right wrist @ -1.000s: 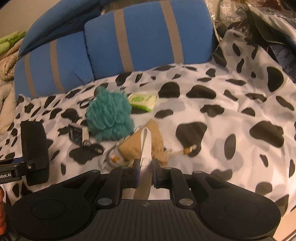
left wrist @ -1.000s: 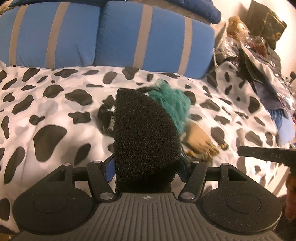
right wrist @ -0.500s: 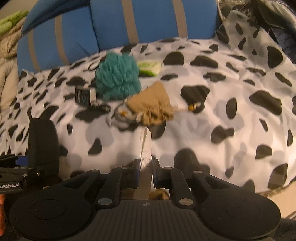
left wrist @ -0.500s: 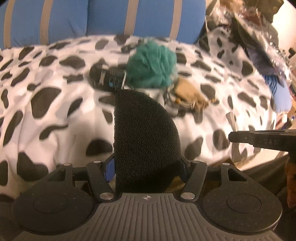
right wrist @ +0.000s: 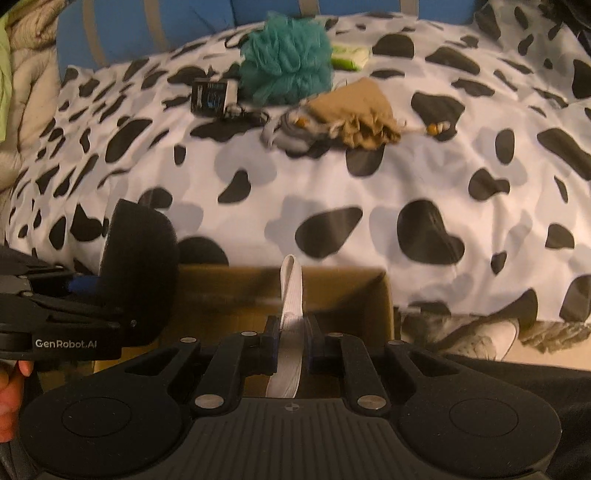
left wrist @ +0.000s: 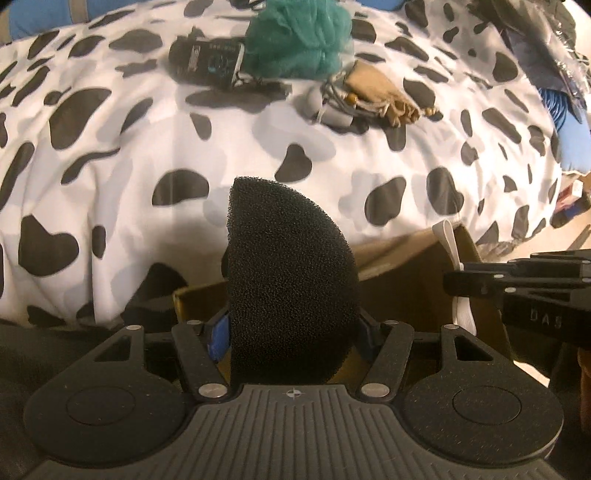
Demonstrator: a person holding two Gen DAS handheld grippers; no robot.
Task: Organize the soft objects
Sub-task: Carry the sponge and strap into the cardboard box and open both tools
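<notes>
My left gripper (left wrist: 291, 328) is shut on a black foam sponge (left wrist: 288, 280), held above an open cardboard box (left wrist: 402, 273) at the bed's near edge. My right gripper (right wrist: 290, 332) is shut on a white elastic band (right wrist: 291, 295), also over the cardboard box (right wrist: 354, 291). The sponge (right wrist: 140, 258) and the left gripper show at the left of the right wrist view. On the bed lie a teal bath pouf (right wrist: 286, 61), a tan drawstring pouch (right wrist: 354, 112) and a grey bundle (right wrist: 291, 134).
The cow-print bedspread (right wrist: 332, 184) covers the bed. A black packet (right wrist: 210, 94) and a green-white pack (right wrist: 349, 55) lie by the pouf. Blue striped cushions (right wrist: 147, 29) stand at the back. Cluttered bags (left wrist: 546, 44) sit at the far right.
Both grippers have pulled back from the bed and down, with sponge and band still held. The cardboard box has come into view beneath them.
</notes>
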